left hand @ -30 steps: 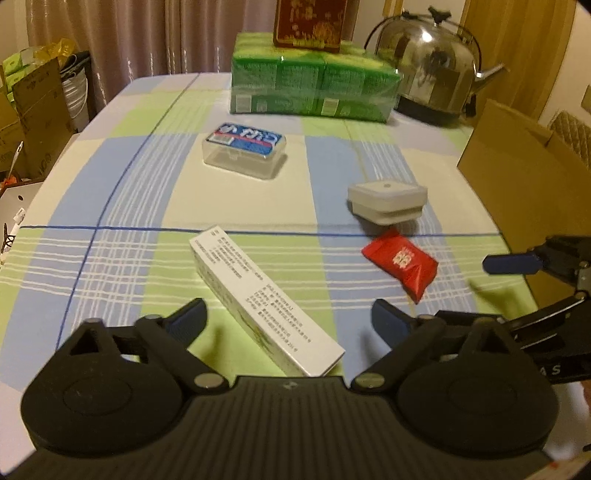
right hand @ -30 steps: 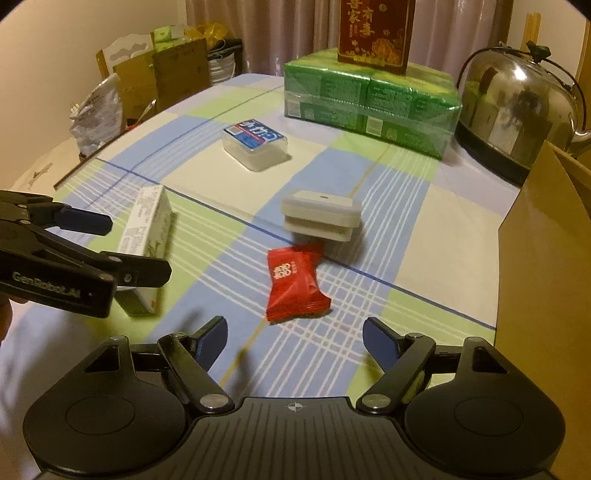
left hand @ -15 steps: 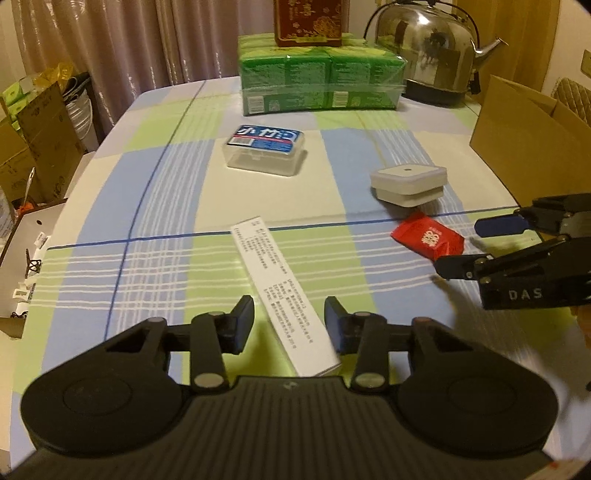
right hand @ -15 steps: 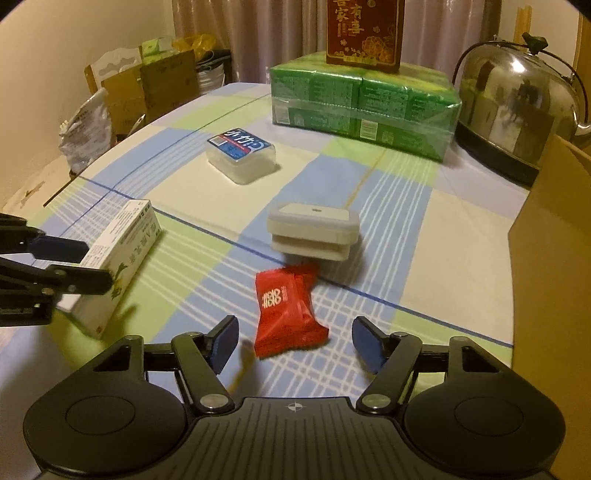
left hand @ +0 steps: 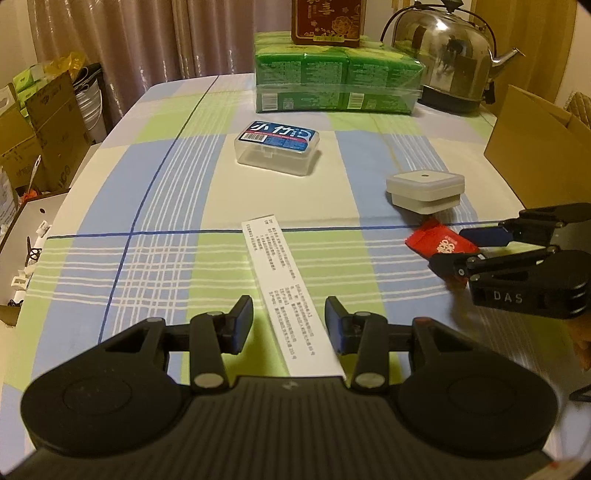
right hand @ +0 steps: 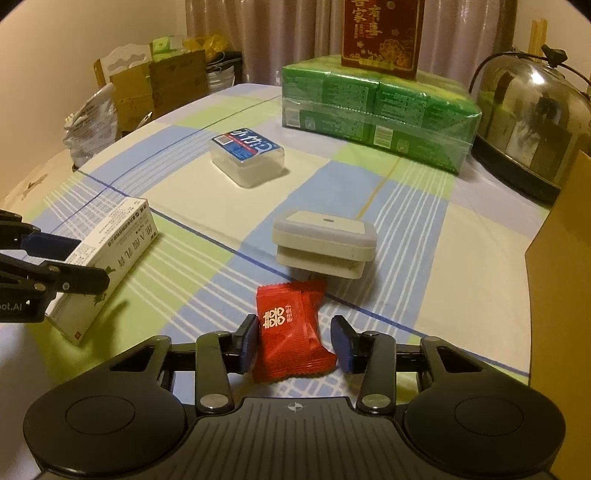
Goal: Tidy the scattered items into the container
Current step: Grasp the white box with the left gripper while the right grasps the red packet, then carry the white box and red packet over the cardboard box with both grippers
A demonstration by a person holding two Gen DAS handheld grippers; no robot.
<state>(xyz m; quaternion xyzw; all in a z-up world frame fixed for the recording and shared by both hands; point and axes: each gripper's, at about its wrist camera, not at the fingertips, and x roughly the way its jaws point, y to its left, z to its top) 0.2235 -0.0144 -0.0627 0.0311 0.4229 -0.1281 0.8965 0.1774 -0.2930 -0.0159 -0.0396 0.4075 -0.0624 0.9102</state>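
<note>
Tablecloth (left hand: 155,206), checked in blue, green and cream, covers the whole work surface. Cardboard container (left hand: 532,147) stands at the right edge, its flap up; I see only its outer wall from either wrist. At the far end sits a green shrink-wrapped multipack (left hand: 336,86) with a dark red carton (left hand: 327,20) on top, and a steel kettle (left hand: 447,55) just beside it.

Scattered items, big to small: long white box (left hand: 291,295) printed with small text, lying flat and pointing away from me; clear plastic case (left hand: 277,147) with a blue label, mid-table; white square device (right hand: 325,243), near the container side; red candy packet (right hand: 291,328), just in front of that device.

My left gripper (left hand: 290,325) straddles the near end of the long white box, fingers apart with a sliver of cloth showing on the left side, the right pad about at the box edge. I can't confirm a clamp.

My right gripper (right hand: 295,339) brackets the red candy packet, fingers apart, left pad almost touching the wrapper, a gap on the right.
</note>
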